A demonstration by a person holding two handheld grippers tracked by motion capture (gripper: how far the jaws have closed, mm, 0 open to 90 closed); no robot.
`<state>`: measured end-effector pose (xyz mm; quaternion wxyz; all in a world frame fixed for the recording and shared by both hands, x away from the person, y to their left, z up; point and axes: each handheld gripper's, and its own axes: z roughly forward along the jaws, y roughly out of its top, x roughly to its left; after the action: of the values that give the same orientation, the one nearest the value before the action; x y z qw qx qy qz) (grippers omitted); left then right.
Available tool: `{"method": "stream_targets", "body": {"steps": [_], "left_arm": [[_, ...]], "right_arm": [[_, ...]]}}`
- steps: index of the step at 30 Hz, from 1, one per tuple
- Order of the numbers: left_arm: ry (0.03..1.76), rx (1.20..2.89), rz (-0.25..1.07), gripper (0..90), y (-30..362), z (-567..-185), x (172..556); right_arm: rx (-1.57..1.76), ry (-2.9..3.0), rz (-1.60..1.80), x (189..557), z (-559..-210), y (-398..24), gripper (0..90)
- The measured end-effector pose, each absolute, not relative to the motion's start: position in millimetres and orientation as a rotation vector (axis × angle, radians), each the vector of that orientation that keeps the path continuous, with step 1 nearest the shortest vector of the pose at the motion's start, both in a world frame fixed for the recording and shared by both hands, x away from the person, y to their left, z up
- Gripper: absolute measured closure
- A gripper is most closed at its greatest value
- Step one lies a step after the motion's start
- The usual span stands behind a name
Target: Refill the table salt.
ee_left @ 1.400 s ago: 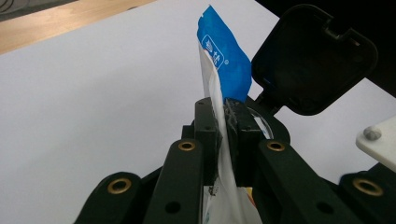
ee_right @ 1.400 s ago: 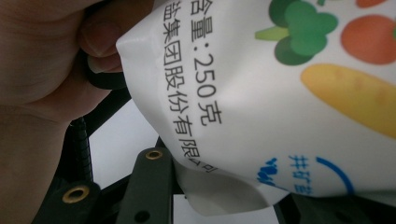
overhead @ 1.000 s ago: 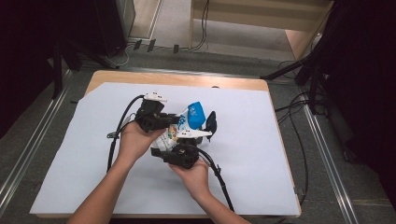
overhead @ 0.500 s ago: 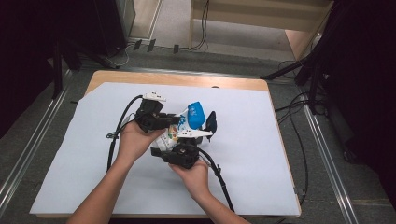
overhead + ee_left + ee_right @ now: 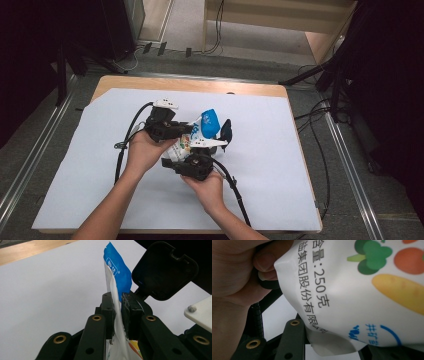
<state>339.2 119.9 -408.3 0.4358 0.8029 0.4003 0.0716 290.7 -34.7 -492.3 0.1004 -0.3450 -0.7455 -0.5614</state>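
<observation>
Two hand-held grippers are holding a food pouch above the tabletop.
The left hand-held gripper (image 5: 118,312) is pinching the white-and-blue pouch (image 5: 117,282) near its blue top edge; the right hand-held gripper (image 5: 212,145) is clamping the pouch's lower part, over the middle of the white tabletop (image 5: 100,130).

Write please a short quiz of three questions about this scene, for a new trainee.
1. True or false: the left gripper has the pouch between its jaws.
2. What colour is the pouch's top edge?
   A. red
   B. blue
   C. black
3. What does the white sheet lie on?

Key:
1. True; the jaws pinch the thin pouch near its top.
2. B.
3. A wooden table.
</observation>
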Motion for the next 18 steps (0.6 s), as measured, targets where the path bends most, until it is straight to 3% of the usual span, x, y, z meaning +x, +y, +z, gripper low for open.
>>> {"method": "stream_targets", "body": {"steps": [18], "left_arm": [[0.993,1.997,0.18,79.9,119.4,-409.1,339.0]], "right_arm": [[-1.007,-2.177,-1.674,291.8,-492.0,-36.0,69.2]]}}
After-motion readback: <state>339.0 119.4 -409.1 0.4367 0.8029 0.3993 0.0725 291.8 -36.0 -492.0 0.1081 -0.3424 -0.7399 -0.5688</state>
